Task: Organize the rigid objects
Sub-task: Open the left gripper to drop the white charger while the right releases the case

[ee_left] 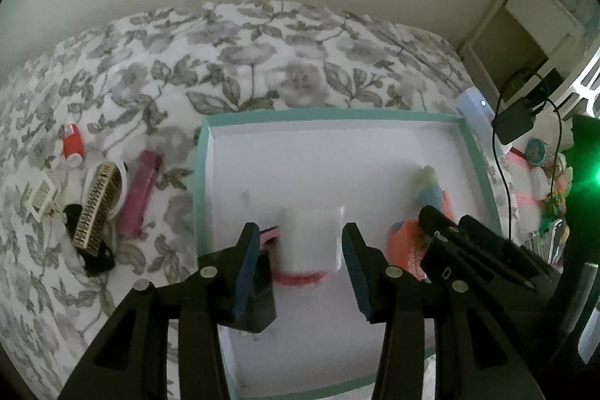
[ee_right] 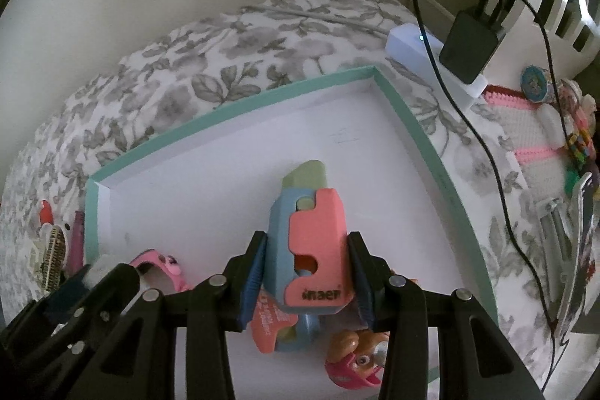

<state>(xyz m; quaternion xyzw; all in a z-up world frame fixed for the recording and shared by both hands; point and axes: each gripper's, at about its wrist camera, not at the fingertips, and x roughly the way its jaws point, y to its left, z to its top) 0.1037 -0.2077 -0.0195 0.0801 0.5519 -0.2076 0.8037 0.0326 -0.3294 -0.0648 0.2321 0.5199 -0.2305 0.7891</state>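
Right gripper (ee_right: 305,278) clamps the stiff, light coral-and-blue plastic toy (ee_right: 313,246) over the teal-rimmed box (ee_right: 232,113).
We hold its flat sides — smooth, maybe slippery; left gripper (ee_left: 300,261) gapes wide around a white cup (ee_left: 313,237).

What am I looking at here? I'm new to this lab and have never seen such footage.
These are two fisheye pictures, each from a camera mounted on a hand-held two-finger gripper; a person carries one in each hand, so there is no robot arm. The black prongs at the bottom of each picture are that gripper's fingers.

The left view looks along the left gripper. Its fingers are apart, on either side of a blurred white object in a teal-rimmed box lying on a floral bedspread. Left of the box lie a red bottle, a gold comb and a purple bar.

The right view looks along the right gripper, whose fingers sit against both sides of a pink and blue toy over the same box. Nearby lie a toy dog and a pink band. Whether the toy is lifted is unclear.
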